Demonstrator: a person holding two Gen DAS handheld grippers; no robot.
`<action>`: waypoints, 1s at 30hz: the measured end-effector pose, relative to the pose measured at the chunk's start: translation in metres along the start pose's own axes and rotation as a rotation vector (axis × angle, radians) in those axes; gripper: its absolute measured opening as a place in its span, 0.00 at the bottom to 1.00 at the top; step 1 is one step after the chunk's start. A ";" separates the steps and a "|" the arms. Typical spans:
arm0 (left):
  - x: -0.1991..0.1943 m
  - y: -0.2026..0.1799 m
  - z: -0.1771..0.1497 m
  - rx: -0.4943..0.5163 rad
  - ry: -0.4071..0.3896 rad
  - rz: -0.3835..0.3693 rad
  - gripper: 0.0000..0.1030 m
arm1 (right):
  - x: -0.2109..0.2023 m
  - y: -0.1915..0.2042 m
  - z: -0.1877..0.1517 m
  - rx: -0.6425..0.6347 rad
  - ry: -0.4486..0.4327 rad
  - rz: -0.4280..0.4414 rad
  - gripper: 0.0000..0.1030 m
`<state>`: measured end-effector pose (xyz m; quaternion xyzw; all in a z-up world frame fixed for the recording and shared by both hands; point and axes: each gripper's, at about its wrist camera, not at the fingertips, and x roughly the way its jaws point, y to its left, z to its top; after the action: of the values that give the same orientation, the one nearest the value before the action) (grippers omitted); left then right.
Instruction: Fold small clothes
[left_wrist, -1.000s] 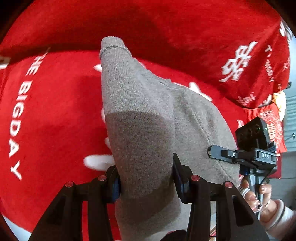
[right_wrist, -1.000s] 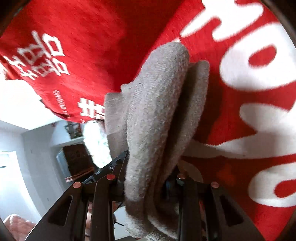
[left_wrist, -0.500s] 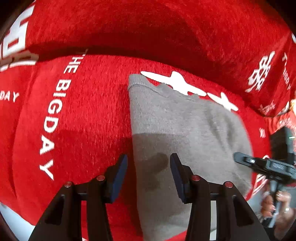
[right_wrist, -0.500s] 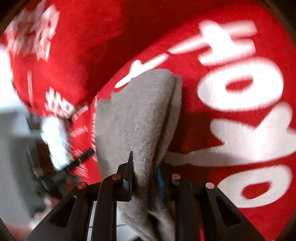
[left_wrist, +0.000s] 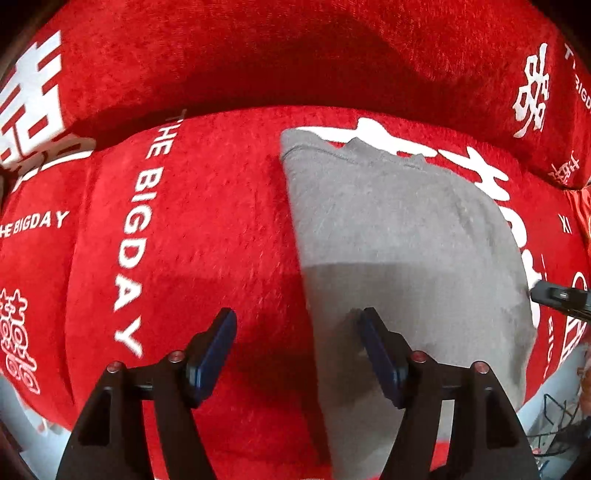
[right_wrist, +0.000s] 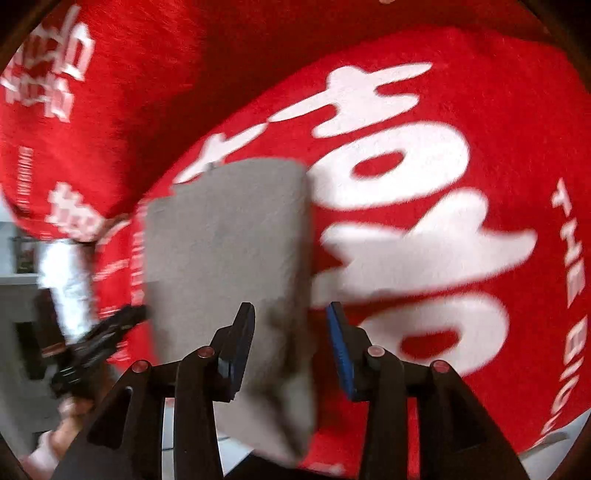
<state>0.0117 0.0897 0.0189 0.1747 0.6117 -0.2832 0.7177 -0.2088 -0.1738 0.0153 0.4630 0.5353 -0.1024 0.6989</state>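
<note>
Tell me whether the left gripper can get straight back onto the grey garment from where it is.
Probably yes. The left gripper is open, with the grey garment lying flat on the red cover just ahead; its near edge already sits between the fingers, nothing blocking.

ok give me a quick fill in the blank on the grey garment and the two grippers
1. The grey garment lies on a plush cover whose colour is ____.
2. The jaws of the left hand-held gripper stand ____, holding nothing.
3. In white letters beside the garment, the cover reads THE ____.
4. The right hand-held gripper has its jaws open, with the garment's ____ edge between them.

Missing words: red; open; BIGDAY; near
</note>
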 end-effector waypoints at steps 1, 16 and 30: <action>-0.003 0.002 -0.005 -0.002 0.004 0.003 0.68 | -0.001 0.002 -0.007 0.007 0.015 0.032 0.43; 0.005 -0.010 -0.056 0.030 0.064 0.018 0.81 | 0.036 0.020 -0.041 -0.131 0.109 -0.213 0.08; -0.002 -0.025 -0.071 0.027 0.141 0.069 0.81 | 0.028 -0.007 -0.056 0.043 0.150 -0.227 0.08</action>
<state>-0.0593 0.1136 0.0098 0.2249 0.6503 -0.2534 0.6799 -0.2383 -0.1252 -0.0121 0.4205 0.6330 -0.1573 0.6307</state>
